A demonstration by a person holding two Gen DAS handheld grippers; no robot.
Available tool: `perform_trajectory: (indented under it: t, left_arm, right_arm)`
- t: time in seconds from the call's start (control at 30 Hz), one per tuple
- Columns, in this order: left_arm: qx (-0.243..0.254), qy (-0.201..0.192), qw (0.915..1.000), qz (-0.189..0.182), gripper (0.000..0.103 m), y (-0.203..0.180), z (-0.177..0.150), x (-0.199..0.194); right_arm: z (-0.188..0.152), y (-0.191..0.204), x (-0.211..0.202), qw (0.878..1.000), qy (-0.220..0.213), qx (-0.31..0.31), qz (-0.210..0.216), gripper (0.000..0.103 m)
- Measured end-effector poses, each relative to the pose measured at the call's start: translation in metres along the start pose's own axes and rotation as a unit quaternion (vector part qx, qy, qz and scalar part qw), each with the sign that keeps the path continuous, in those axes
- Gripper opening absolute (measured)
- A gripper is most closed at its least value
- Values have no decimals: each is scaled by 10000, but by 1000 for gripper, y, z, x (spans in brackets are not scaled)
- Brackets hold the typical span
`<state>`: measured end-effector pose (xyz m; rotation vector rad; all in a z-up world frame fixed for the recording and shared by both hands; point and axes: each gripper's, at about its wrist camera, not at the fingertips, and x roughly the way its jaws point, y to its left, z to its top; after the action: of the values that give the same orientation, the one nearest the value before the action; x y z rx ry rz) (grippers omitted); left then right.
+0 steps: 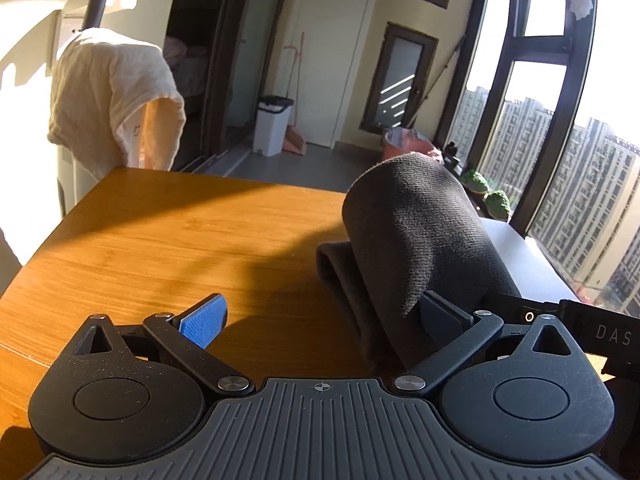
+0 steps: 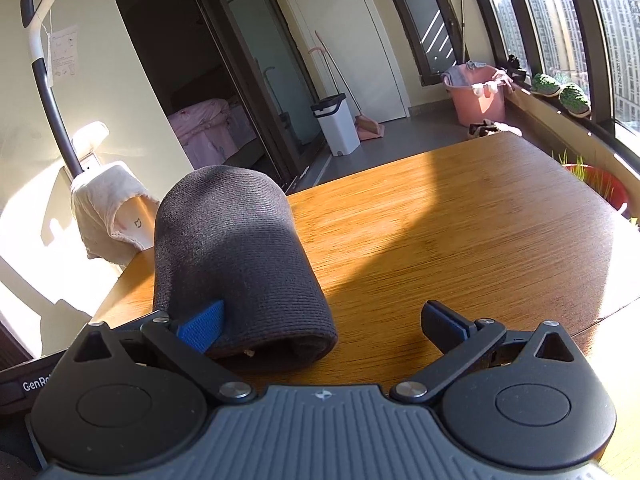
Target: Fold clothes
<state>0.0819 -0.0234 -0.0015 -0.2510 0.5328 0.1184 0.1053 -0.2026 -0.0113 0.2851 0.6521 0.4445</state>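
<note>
Left gripper (image 1: 324, 316): spread wide, inner finger (image 1: 444, 316) against the dark garment (image 1: 416, 240), nothing pinched
Right gripper (image 2: 324, 320): spread too, hugging the garment's other side
Garment: mid-table, folded over, humped, not flattened yet
Room: bare wooden table (image 2: 460, 216) either side of garment, far edge beyond

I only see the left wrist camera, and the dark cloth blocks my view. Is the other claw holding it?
Observer: No. The right claw is open; only its blue pad seems to touch the dark cloth.
Operator: What's past the table on that side?
Observer: A red pot with green grass, just beyond the wooden table.
Operator: Where does the dark pole go?
Observer: Up to a white handle with a dark loop grip.
</note>
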Motion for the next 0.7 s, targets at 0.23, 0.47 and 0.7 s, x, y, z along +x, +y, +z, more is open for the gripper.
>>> perform_trajectory:
  t: [0.23,0.47,0.7]
  left_arm:
    - [13,12,10000,-34,103,0,1,3]
    - [22,-10,10000,-3,103,3,4,7]
    - [123,-246,9996,71,103,-1,0,-4]
  right_arm:
    - [-3,4,-2,10000,8,-23,-53,103]
    - [-4,6,-2,9999,45,-86,-68,103]
    - [-14,3,-23,9999,-106,-121,-15,103]
